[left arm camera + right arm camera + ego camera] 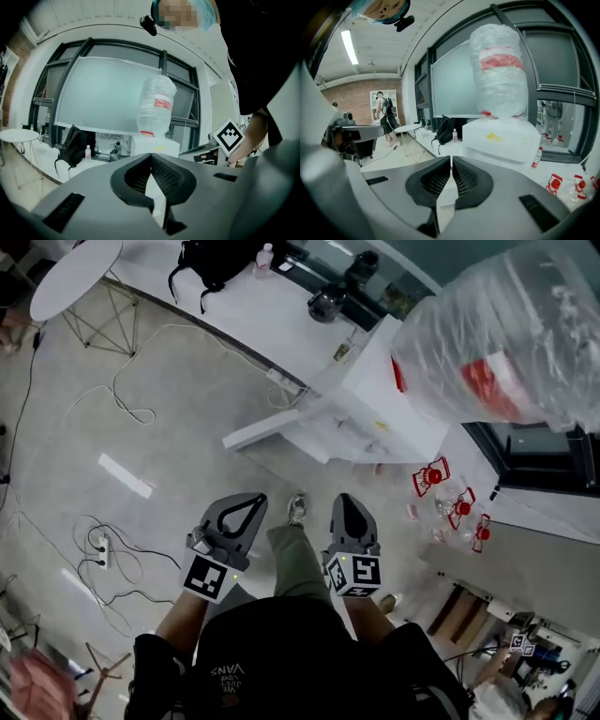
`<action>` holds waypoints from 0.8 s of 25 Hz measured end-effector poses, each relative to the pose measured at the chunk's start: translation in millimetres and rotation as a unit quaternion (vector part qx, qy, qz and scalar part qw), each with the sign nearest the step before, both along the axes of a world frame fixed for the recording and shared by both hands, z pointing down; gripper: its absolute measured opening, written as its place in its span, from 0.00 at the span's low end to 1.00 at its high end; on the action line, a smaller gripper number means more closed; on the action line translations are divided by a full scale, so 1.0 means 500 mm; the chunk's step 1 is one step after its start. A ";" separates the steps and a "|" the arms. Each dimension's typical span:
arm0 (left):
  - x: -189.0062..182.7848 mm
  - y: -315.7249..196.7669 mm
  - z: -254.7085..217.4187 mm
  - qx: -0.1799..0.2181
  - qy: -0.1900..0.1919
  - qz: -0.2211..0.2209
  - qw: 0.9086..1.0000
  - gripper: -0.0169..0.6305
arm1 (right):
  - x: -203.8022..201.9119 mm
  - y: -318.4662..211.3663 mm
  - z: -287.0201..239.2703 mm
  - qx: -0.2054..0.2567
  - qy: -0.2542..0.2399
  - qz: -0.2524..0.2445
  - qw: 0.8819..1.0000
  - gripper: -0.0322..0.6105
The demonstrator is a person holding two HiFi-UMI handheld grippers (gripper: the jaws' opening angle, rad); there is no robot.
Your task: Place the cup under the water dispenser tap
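A white water dispenser (375, 399) stands ahead of me, topped by a big bottle wrapped in clear plastic (506, 334). Both gripper views show the dispenser (154, 145) (499, 136) some way off, straight ahead. No cup is recognisable in any view. My left gripper (246, 505) and right gripper (345, 502) are held side by side above the floor, short of the dispenser. The left gripper (151, 154) has its jaws together with nothing in them. The right gripper (451, 158) is likewise shut and empty.
A long white counter (234, 306) carries a black backpack (211, 259), a small bottle (265, 257) and a dark kettle-like pot (328, 304). A round white table (75, 273) stands far left. Cables and a power strip (101, 547) lie on the floor. Red-and-clear items (455, 502) sit right of the dispenser.
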State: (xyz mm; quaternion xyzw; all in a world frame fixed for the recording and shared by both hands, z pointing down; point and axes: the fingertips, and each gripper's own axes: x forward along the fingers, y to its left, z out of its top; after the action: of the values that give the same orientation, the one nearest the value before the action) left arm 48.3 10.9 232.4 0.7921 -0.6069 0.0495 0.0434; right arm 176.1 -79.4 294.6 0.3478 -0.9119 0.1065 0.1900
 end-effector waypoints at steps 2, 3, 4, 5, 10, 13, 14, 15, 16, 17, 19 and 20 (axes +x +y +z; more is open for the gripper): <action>-0.019 -0.019 0.047 -0.016 0.006 -0.008 1.000 0.05 | -0.018 -0.027 0.059 -0.010 0.013 0.001 1.000 0.12; -0.023 -0.026 0.072 -0.027 0.010 -0.010 1.000 0.05 | -0.023 -0.038 0.089 -0.017 0.021 0.001 1.000 0.12; -0.026 -0.032 0.097 -0.036 0.013 -0.011 0.999 0.05 | -0.027 -0.049 0.120 -0.024 0.030 0.000 0.999 0.12; -0.030 -0.038 0.122 -0.044 0.016 -0.011 0.999 0.05 | -0.031 -0.060 0.151 -0.029 0.039 0.001 0.999 0.12; -0.046 -0.067 0.255 -0.069 0.030 -0.013 0.997 0.05 | -0.060 -0.112 0.319 -0.048 0.069 0.004 0.996 0.12; -0.059 -0.078 0.333 -0.078 0.039 -0.018 0.996 0.05 | -0.083 -0.128 0.427 -0.058 0.090 -0.002 0.994 0.12; -0.062 -0.080 0.357 -0.080 0.042 -0.019 0.996 0.05 | -0.088 -0.131 0.465 -0.062 0.098 -0.004 0.993 0.12; -0.064 -0.081 0.382 -0.082 0.044 -0.021 0.995 0.05 | -0.091 -0.135 0.503 -0.066 0.106 -0.005 0.992 0.12; -0.065 -0.081 0.405 -0.084 0.047 -0.023 0.995 0.05 | -0.092 -0.139 0.540 -0.069 0.115 -0.004 0.991 0.12; -0.066 -0.081 0.428 -0.086 0.049 -0.024 0.995 0.05 | -0.093 -0.143 0.578 -0.072 0.124 -0.003 0.990 0.12; -0.069 -0.080 0.475 -0.091 0.053 -0.027 0.994 0.05 | -0.093 -0.154 0.652 -0.075 0.143 0.002 0.987 0.12; -0.072 -0.078 0.498 -0.094 0.055 -0.029 0.994 0.05 | -0.092 -0.159 0.687 -0.076 0.153 0.004 0.985 0.12</action>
State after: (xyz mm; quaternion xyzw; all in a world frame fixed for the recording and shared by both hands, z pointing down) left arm 12.5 -28.3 481.2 0.7680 -0.6191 0.0611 0.1521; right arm 130.0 -158.9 638.3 0.3481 -0.8600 0.1212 0.3529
